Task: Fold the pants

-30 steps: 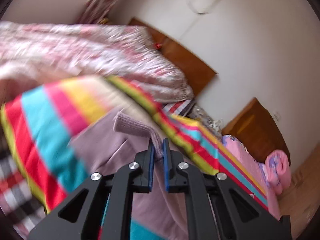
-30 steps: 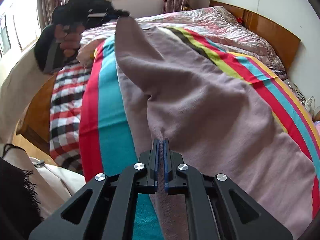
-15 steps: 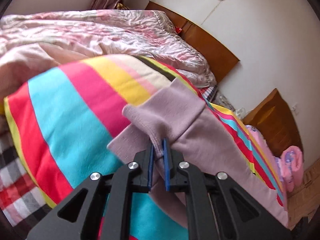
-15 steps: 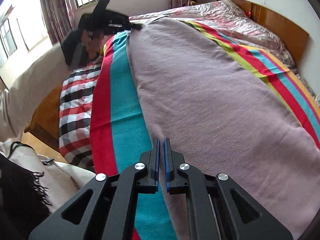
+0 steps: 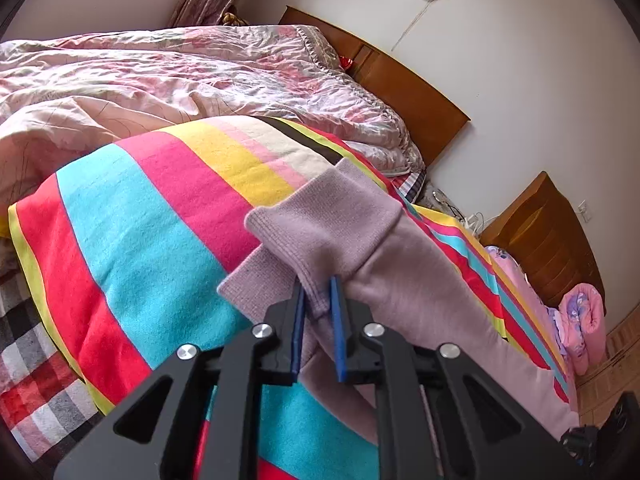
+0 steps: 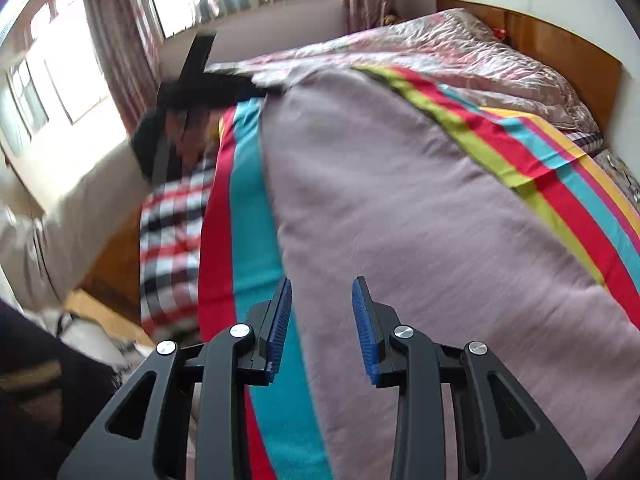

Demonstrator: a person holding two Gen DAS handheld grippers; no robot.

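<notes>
A: How are the pants (image 5: pixel 400 280) looking in the left wrist view?

B: They are showing as a soft mauve knit, lying across the striped blanket (image 5: pixel 160 232) on the bed; two ribbed cuffs are sitting in the middle of the frame, one overlapping the other, and a leg is running off toward the lower right.

A: And the left tongs (image 5: pixel 318 320)?

B: They are pinching a fold of the fabric just below the upper cuff, blue pads (image 5: pixel 338 336) narrowly apart with cloth bunched between them.

A: What is the right wrist view giving?

B: The pants (image 6: pixel 400 220) are spreading as a broad mauve sheet from the upper middle down to the lower right, flat on the blanket's (image 6: pixel 256 240) teal and red bands; the right tongs (image 6: pixel 322 320) are standing wide, nothing between the pads, hovering over the near edge of the fabric; whether they are touching it, I cannot tell.

A: The other gripper?

B: The left tongs are appearing blurred in the upper left of the frame, at the far end of the pants (image 6: pixel 240 84).

A: Any writing or labels?

B: None that I am able to read; the pink quilt (image 5: pixel 180 80) is lying behind, against the wooden headboard (image 5: pixel 420 96).
</notes>
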